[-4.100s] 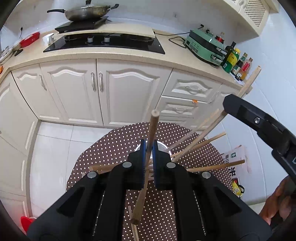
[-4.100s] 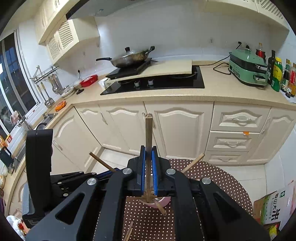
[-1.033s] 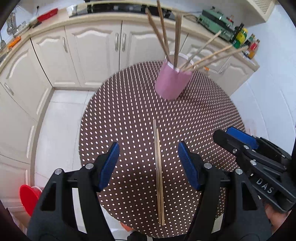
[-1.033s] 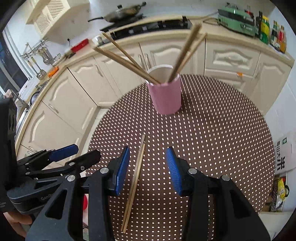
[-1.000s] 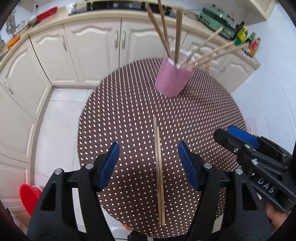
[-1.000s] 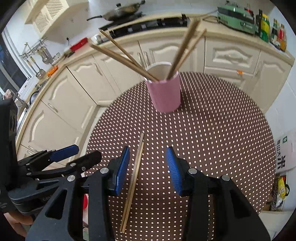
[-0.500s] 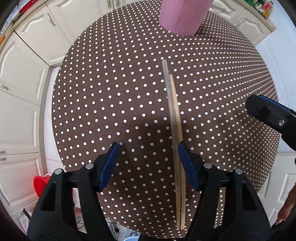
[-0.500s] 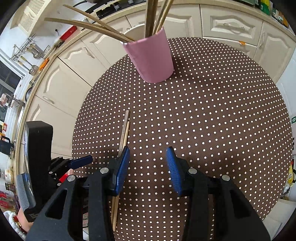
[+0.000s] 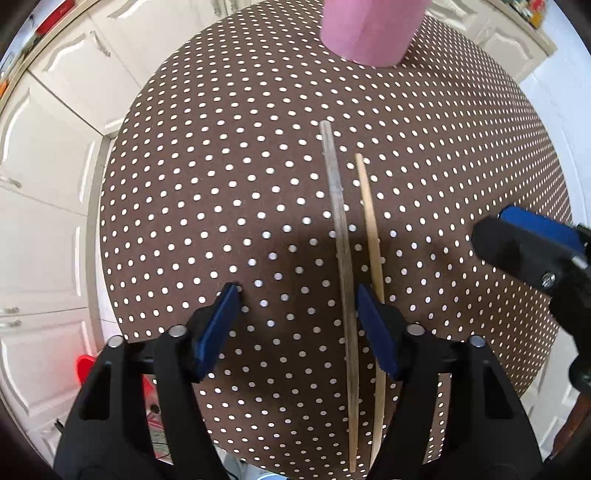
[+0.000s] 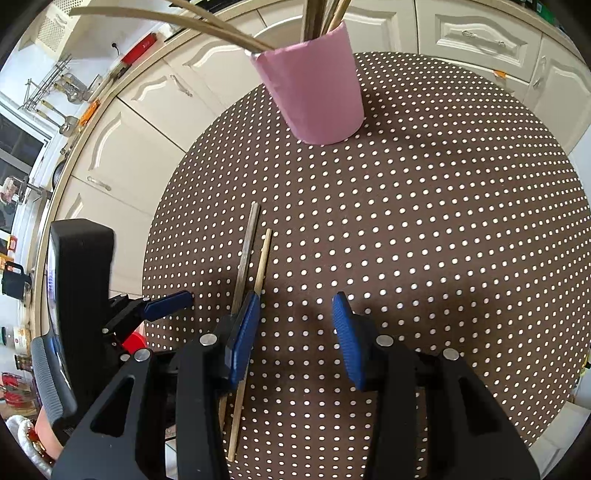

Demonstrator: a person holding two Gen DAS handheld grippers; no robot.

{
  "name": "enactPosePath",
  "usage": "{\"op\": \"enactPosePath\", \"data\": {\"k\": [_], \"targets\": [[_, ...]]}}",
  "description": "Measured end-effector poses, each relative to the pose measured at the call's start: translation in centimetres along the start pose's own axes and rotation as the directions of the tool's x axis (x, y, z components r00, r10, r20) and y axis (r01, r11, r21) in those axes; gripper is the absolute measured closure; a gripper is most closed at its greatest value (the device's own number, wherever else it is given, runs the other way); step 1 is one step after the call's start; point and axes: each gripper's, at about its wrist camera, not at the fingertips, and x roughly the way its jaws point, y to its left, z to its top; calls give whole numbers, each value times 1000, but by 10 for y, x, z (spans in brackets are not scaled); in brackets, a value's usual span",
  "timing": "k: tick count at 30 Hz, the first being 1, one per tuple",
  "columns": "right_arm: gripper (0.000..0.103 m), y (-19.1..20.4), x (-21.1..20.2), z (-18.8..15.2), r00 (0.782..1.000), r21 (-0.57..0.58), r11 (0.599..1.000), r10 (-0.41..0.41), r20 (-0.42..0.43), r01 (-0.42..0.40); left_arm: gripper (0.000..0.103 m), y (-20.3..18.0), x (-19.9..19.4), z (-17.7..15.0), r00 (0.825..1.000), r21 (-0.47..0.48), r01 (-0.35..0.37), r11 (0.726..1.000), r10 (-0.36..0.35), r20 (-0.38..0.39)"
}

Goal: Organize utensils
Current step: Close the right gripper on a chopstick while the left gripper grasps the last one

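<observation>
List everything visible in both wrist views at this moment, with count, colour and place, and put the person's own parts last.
Table: one, round, brown cloth with white dots, centre.
Cup: one, pink, upright at the table's far side.
Chopsticks in cup: several, wooden, leaning out of the cup; exact count unclear.
Loose chopsticks: two, one greyish, one pale wood, lying side by side on the table.
Cabinets: cream doors and drawers beyond the table.
Red object: one, on the floor beside the table.
Left gripper: black with blue pads, jaws closing, greyish chopstick between them, untouched.
Right gripper: black with blue pads, open over bare cloth.
</observation>
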Motion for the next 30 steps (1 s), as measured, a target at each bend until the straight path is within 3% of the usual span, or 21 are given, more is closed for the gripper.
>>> {"op": "enactPosePath", "data": {"k": [6,9,12,16,22,30], "targets": [[64,9,16,1,998,9,1000,21,-58,-21,79,26,-4,-6,1000,-26,8,1000,-8,14],[64,19,27,1,994,-4,1000,29,-104,-30,87,37,-4,-8,999,-48,36,998,-36,11],[71,28,36,3,990,-23,999,32,-140,-36,92,48,-3,-13,998,-79,66,995,-65,13],[85,42,50,7,982,-52,998,8,-189,-18,95,69,0,-25,994,-120,108,987,-106,21],[95,60,67,6,974,-134,990,-73,-214,45,96,88,2,-31,992,-117,123,985,-120,32],[98,54,68,11,974,-92,996,-14,-225,-7,96,63,-20,-22,989,-92,138,986,-132,62]]}}
